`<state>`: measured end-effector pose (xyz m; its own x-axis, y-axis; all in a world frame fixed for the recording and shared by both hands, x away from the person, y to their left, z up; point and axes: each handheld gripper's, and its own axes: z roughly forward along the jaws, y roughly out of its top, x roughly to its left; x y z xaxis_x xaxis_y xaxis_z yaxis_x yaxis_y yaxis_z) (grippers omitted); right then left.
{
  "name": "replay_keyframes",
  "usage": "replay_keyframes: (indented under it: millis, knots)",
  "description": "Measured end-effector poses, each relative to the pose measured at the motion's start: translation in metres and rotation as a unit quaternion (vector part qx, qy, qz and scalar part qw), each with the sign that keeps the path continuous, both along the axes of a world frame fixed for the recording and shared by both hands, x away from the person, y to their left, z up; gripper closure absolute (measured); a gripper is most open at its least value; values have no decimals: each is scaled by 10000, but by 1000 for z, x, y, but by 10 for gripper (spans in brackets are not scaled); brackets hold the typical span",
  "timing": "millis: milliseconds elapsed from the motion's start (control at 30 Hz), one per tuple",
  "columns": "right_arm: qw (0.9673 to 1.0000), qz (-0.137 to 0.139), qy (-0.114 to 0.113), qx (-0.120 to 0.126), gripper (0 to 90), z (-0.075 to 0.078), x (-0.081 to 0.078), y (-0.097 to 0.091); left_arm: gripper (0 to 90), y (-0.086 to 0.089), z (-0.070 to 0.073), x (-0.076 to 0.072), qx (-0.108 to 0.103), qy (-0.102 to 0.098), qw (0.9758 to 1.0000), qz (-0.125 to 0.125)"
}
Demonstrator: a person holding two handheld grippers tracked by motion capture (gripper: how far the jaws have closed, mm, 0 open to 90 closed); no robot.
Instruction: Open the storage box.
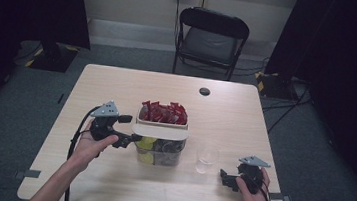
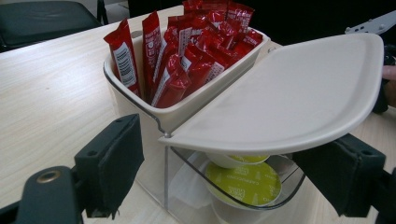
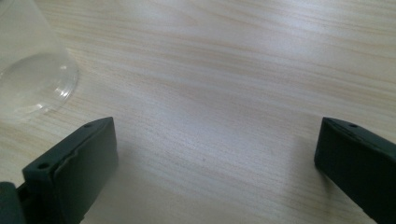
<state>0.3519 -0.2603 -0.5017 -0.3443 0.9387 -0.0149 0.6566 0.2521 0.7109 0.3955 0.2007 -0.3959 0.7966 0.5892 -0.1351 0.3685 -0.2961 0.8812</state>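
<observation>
I have the left gripper [image 1: 131, 137] at the organizer [image 2: 154, 126], jaws spread astride its half-raised lid [image 2: 299, 93], not pinching. Pods [image 2: 243, 182] underneath remain untaken. Right of the organizer, the cup [image 1: 206, 158] stands empty; beyond it the right gripper [image 1: 222, 177] rests, jaws spread.

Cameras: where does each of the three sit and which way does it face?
High view: above the person's side, looking forward and down on the table; both forearms and claws enter from below.
Left gripper view: on the left claw, facing the sachet organizer and its lid.
Right gripper view: on the right claw, facing bare tabletop and the clear cup.
High and left views share the organizer.
</observation>
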Motion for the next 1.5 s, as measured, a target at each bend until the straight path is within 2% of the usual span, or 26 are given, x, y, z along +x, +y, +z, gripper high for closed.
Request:
replay_keyframes:
  millis: [67, 100, 333, 400, 533, 600, 733, 1100, 1300, 1500]
  knots:
    - [10000, 0, 0, -1, 0, 0, 0, 0, 160, -1, 1, 0, 34, -3, 10000, -1]
    - [10000, 0, 0, -1, 0, 0, 0, 0, 160, -1, 1, 1, -43, -9, 10000, -18]
    - [10000, 1, 0, -1, 0, 0, 0, 0, 158, -3, 3, 4, -88, 42, 10000, 14]
    - [10000, 0, 0, -1, 0, 0, 0, 0, 159, -3, 5, 5, -31, 17, 10000, 19]
    - [10000, 0, 0, -1, 0, 0, 0, 0, 161, -4, 8, 7, -68, 41, 10000, 24]
    - [10000, 0, 0, -2, 0, 0, 0, 0, 161, -4, 10, 8, -34, 19, 10000, 34]
    - [10000, -3, -1, -2, 0, 0, 0, 0, 163, -5, 12, 8, -141, -5, 9999, 41]
    - [10000, 0, 0, 0, 0, 0, 0, 0, 163, -6, 17, 18, -146, -14, 9998, 105]
    - [10000, 0, 1, 0, 0, 0, 0, 0, 162, -5, 15, 24, -244, 85, 9995, 155]
    - [10000, 0, 0, 0, 0, 0, 0, 0, 159, -4, 13, 27, -135, 35, 9996, 255]
